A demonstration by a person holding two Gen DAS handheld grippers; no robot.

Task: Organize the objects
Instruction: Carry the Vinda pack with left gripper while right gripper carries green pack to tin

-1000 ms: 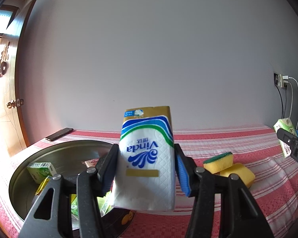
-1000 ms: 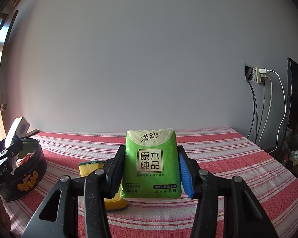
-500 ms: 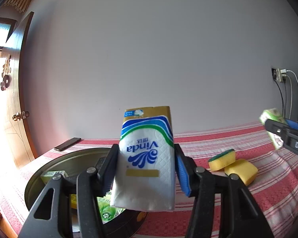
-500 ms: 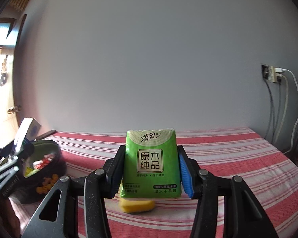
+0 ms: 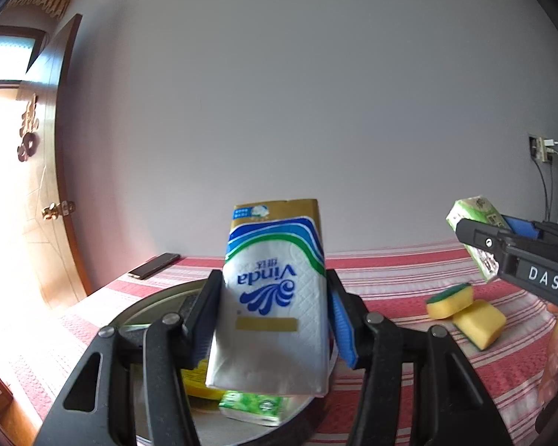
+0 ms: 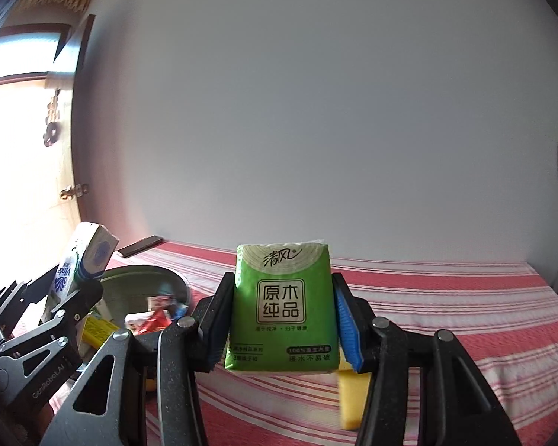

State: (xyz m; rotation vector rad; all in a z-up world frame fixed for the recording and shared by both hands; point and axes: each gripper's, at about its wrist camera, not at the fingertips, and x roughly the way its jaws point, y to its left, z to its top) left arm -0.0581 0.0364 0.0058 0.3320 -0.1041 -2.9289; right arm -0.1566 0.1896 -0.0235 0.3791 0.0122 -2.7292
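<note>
My left gripper (image 5: 273, 319) is shut on a white and blue Vinda tissue pack (image 5: 271, 297), held upright above the round metal tin (image 5: 145, 319). Inside the tin lie a green tissue pack (image 5: 255, 407) and a yellow item. My right gripper (image 6: 279, 319) is shut on a green tissue pack (image 6: 281, 304), held above the striped red cloth. From the right wrist view, the left gripper (image 6: 67, 290) with its Vinda pack (image 6: 82, 260) hangs over the tin (image 6: 148, 282). The right gripper (image 5: 480, 238) shows at the right of the left wrist view.
Two yellow sponges (image 5: 465, 308) with green backs lie on the red striped cloth (image 6: 446, 316) right of the tin; one sponge (image 6: 351, 397) sits just under my right gripper. A phone (image 5: 154, 265) lies at the far left corner. A door stands left, wall sockets right.
Both grippers have swung left and risen a little, each still holding its pack. The tin now sits closer under both, and the right gripper appears nearer in the left wrist view.
</note>
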